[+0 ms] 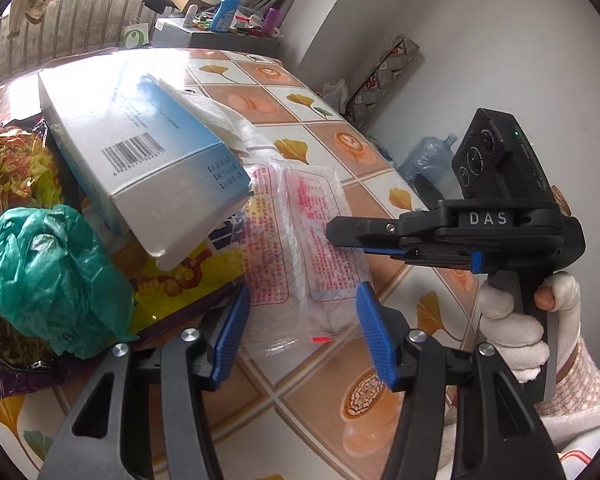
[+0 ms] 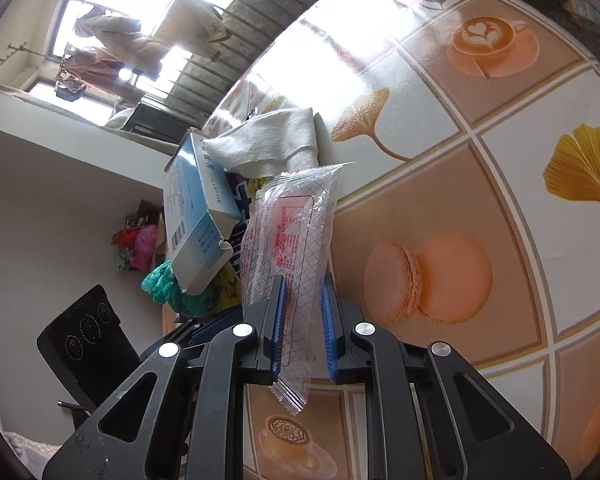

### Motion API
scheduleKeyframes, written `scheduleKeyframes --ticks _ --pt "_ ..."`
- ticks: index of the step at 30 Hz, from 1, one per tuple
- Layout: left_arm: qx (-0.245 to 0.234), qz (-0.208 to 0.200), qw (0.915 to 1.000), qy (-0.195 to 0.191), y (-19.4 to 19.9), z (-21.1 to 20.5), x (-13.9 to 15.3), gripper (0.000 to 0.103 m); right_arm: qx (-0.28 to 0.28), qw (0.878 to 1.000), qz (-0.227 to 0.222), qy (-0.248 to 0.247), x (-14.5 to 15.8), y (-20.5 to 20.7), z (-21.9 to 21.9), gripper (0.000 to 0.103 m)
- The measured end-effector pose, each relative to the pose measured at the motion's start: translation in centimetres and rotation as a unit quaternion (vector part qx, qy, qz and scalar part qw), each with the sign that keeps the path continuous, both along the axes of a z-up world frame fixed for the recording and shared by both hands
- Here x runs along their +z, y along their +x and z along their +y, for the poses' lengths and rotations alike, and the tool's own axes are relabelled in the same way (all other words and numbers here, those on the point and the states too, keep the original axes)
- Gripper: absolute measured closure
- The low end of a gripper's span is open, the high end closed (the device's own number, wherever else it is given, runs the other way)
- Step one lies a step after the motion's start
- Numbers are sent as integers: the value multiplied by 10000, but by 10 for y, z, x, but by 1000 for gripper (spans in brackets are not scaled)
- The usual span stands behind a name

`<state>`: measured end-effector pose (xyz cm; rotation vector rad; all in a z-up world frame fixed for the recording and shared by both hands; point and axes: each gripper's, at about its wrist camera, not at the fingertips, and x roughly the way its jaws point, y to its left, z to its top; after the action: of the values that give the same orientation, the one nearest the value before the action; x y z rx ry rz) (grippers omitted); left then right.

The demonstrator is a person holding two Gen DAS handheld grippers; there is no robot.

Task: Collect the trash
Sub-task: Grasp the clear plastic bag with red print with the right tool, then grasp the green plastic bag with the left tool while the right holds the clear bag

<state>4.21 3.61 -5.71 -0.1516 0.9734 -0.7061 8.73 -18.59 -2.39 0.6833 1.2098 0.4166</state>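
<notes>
While our left tool [image 1: 302,334] waits with fingers apart, our right tool [image 2: 303,322] straddles the clear wrapper [image 2: 296,240] on the desk [image 2: 480,200], not yet closed, wrapper's long axis running straight ahead between the pads.

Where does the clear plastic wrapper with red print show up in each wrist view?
Left wrist view: the clear wrapper lies flat at centre on the tablecloth, with the right claw reaching in over its right edge.
Right wrist view: the wrapper runs up the centre, its near end between the blue pads.
Shared landmark: the blue and white box, lying left of the wrapper in both views.
</notes>
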Motion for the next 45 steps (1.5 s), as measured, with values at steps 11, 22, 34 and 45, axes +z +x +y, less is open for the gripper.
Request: scheduleKeyframes --ticks 11,22,34,45 --pt "-4 -183 9998 -123 3 11 20 50 -77 9983 -577 26 29 -7 -10 103" --pt "591 -773 9952 74 -13 74 64 50 55 9964 -804 281 35 1 1 103" --pt "1269 -1219 9674 1820 -9 74 47 53 268 9977 -618 54 22 2 25 103" --pt "1236 -1424 9561 2242 -9 66 36 82 209 9982 -558 70 18 0 16 102"
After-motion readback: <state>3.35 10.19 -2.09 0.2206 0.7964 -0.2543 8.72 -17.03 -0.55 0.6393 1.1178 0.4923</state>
